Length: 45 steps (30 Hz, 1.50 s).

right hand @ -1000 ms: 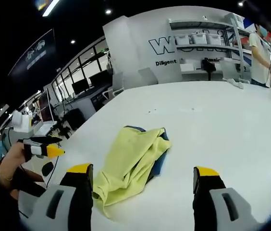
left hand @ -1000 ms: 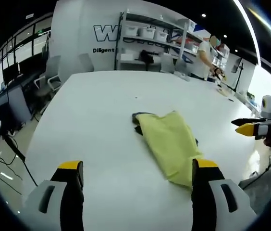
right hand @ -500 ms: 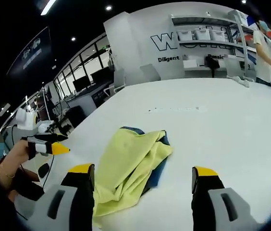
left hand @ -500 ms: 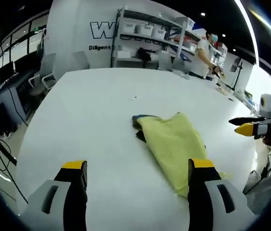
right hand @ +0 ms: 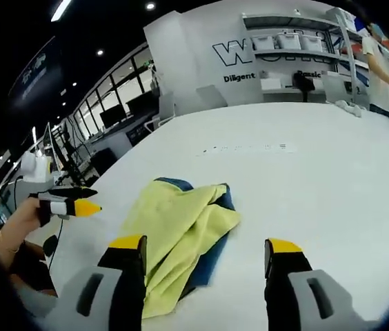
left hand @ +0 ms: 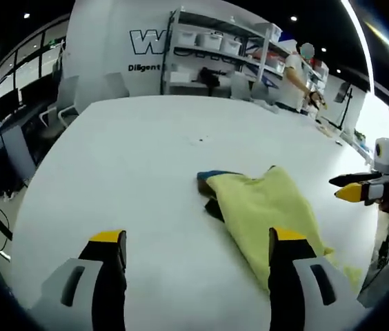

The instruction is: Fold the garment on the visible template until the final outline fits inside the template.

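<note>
A crumpled yellow garment (left hand: 270, 207) with a dark blue part (left hand: 212, 176) at its far end lies on the white table (left hand: 132, 158). My left gripper (left hand: 198, 241) is open just short of it, and its right jaw stands in front of the garment's near edge. The right gripper (left hand: 355, 190) hovers at the table's right side, held by a hand. In the right gripper view the garment (right hand: 174, 224) lies ahead, its near end beside the left jaw of my open right gripper (right hand: 207, 245). The left gripper (right hand: 70, 206) shows at the left, side-on, also held by a hand.
The table is broad, with a row of small marks (right hand: 243, 147) beyond the garment. Behind it stand a shelf rack (left hand: 215, 58) with white bins and a wall with lettering. A person (left hand: 298, 72) stands at the rack. Office chairs (left hand: 70, 96) and desks line the left.
Both views have moved in toward the garment, which now sits lower and larger between the jaws. The garment's own shape looks the same. Both grippers stay open.
</note>
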Each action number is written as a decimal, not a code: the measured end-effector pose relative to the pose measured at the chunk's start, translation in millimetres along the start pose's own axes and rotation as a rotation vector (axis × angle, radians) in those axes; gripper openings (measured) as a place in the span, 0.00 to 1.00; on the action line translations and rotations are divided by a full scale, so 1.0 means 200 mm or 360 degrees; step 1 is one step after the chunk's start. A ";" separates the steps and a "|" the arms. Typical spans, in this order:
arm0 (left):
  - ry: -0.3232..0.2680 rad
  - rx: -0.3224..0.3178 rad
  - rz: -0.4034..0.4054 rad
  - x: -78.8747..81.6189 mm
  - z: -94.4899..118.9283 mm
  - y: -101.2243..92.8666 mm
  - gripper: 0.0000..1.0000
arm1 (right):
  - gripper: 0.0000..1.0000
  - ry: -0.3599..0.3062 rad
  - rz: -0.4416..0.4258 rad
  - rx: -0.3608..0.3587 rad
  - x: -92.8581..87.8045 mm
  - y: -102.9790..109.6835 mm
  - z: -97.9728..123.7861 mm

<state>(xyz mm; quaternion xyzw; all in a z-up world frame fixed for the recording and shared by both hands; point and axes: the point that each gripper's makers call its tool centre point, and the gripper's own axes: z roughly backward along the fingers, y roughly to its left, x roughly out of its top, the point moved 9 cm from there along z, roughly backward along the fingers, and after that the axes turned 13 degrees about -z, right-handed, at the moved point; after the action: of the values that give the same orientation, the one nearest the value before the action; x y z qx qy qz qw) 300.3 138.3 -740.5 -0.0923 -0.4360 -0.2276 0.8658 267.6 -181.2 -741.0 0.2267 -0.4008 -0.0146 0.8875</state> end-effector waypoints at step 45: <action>-0.0060 -0.0182 -0.0085 -0.02 -0.48 -0.09 0.25 | 0.13 -0.0012 -0.0207 -0.0002 -0.04 -0.08 -0.36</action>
<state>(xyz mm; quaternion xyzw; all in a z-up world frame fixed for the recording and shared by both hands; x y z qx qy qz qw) 357.7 90.1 -802.1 -0.1341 -0.4408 -0.2733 0.8444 315.7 -165.5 -795.4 0.2517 -0.3885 -0.0734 0.8834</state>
